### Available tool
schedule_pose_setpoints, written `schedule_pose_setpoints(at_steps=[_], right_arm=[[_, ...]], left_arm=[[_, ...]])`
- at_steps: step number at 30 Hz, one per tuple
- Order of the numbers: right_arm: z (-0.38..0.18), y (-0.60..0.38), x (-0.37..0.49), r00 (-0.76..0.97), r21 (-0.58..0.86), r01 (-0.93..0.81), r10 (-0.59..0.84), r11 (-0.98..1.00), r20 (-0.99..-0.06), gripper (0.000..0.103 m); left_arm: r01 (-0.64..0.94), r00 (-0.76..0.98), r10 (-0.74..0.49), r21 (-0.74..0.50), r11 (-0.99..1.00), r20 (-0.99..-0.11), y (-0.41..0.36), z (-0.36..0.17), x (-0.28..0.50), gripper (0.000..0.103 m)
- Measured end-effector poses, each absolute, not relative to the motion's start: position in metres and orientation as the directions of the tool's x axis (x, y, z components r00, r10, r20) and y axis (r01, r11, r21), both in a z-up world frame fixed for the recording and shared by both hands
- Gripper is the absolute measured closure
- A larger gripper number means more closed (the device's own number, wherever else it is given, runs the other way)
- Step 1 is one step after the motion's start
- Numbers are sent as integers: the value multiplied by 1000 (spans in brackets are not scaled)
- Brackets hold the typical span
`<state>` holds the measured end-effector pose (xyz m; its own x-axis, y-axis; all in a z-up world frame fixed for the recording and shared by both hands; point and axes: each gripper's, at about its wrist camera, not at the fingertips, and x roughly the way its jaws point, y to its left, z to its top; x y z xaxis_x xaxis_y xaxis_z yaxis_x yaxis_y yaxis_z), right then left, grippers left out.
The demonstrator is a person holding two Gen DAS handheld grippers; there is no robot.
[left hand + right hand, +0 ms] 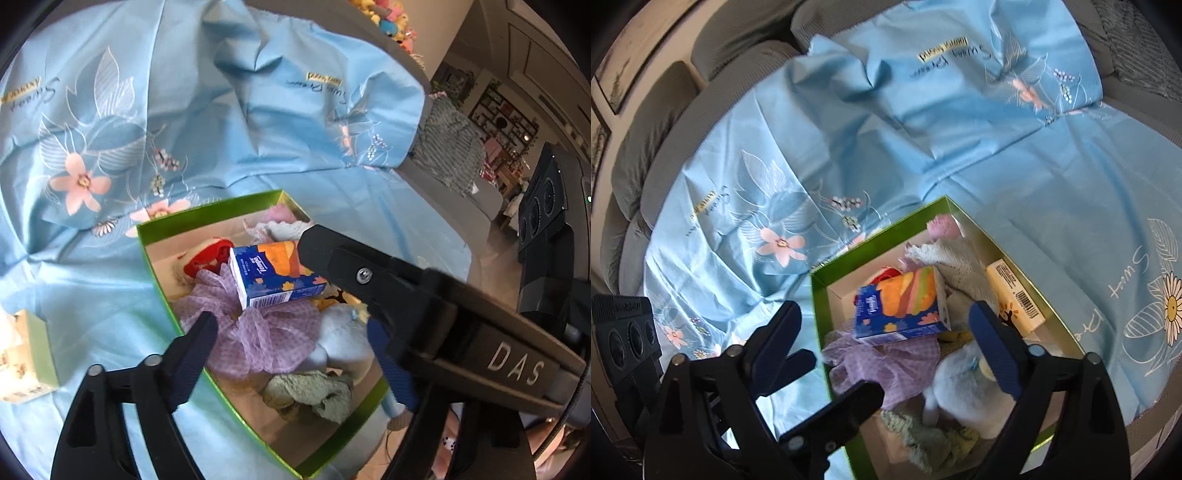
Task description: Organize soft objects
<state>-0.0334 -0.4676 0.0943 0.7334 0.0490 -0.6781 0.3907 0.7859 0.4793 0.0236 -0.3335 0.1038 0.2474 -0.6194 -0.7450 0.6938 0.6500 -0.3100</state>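
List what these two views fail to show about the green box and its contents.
- Green box near right corner: left wrist view, hidden by the right claw.
- Floor under the purple mesh pouf: covered in both views.
- Tissue pack small print: too small.
- Cream box: cut off by the left edge.

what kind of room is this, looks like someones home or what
Most likely a home living room: a grey sofa draped with a blue floral sheet, wall shelving in the background, and a green box of soft household items.
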Motion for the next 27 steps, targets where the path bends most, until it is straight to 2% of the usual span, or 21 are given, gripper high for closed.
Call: schedule_pose_setpoints(at_steps=[6, 13, 27], right_arm=[[110, -460, -49, 757, 489, 382, 38, 784, -653, 1], [124, -449, -72, 764, 465, 399, -6, 791, -645, 1], [118, -429, -117, 750, 443, 469, -80, 764, -656, 1]], left_arm=[[701, 278, -630, -296, 649, -725, -322, 120, 9, 17], [712, 341, -618, -235, 662, -708, -309, 131, -12, 17], [701, 363, -598, -213, 681, -715, -287, 123, -39, 17]])
